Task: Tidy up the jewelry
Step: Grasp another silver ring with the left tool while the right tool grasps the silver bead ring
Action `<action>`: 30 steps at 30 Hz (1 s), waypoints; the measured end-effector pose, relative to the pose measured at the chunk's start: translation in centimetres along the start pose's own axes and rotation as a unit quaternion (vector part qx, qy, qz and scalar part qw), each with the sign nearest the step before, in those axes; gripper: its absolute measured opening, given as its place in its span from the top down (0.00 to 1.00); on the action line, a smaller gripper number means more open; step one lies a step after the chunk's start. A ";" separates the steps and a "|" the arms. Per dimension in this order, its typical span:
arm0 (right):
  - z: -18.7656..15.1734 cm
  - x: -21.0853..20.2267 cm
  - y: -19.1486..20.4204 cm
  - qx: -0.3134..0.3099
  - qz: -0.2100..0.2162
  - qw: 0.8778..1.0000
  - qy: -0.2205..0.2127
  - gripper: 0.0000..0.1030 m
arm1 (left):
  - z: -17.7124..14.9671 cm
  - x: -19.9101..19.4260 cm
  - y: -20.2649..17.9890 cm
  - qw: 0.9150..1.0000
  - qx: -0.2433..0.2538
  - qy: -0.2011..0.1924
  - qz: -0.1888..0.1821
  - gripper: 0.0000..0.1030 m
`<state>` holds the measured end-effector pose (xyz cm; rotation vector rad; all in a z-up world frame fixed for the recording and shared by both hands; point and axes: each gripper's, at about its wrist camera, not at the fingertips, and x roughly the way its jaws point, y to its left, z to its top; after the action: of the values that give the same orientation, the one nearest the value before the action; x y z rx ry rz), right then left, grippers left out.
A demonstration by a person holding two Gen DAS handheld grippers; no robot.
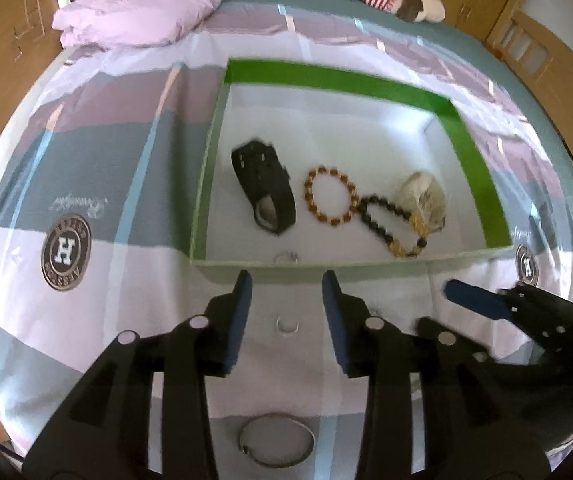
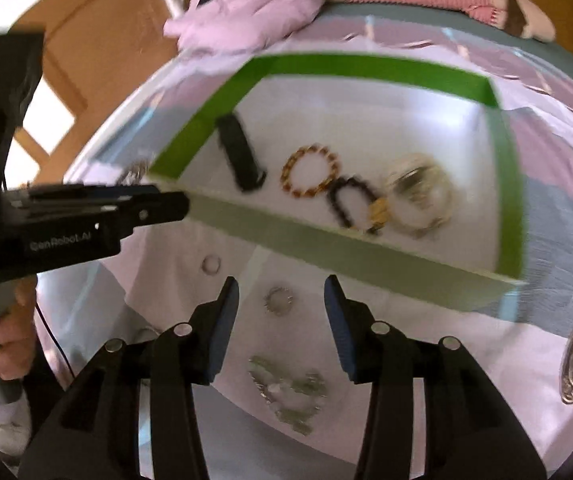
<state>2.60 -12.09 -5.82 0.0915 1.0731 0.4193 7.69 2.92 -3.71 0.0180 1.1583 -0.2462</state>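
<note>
**Jewelry half sorted on the bed**

The green-walled box sits on the patchwork bedspread, holding a black watch, an amber bead bracelet, a dark bead bracelet and a pale bundle.

The left hand-held gripper hangs spread and empty over a small clear ring; only its camera catches the metal bangle nearest the viewer.

The right hand-held gripper is likewise spread, above a small sparkly ring. Only this view shows the heart-shaped silver chain and a hand on the other tool's handle.
</note>
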 end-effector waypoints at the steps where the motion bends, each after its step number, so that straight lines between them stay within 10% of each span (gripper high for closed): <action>1: -0.2 0.8 0.5 -0.005 0.004 1.000 0.010 0.56 | -0.1 0.5 0.0 1.000 -0.002 0.009 0.000 0.65; 6: -0.6 4.0 1.6 -0.029 -0.022 0.999 0.036 0.57 | -0.5 2.4 0.5 0.999 -0.012 0.045 0.001 0.65; 9: -0.8 5.1 1.6 -0.035 -0.055 0.997 0.050 0.79 | -0.8 2.7 0.4 0.999 -0.008 0.049 0.008 0.62; 30: -0.9 3.8 -0.6 0.007 -0.061 0.995 0.077 0.80 | -1.9 7.2 -1.3 0.995 0.038 0.087 0.040 0.69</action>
<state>3.51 -11.35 -9.61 0.0054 1.2264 0.3116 8.40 0.57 -10.82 0.1552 1.3189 -0.2203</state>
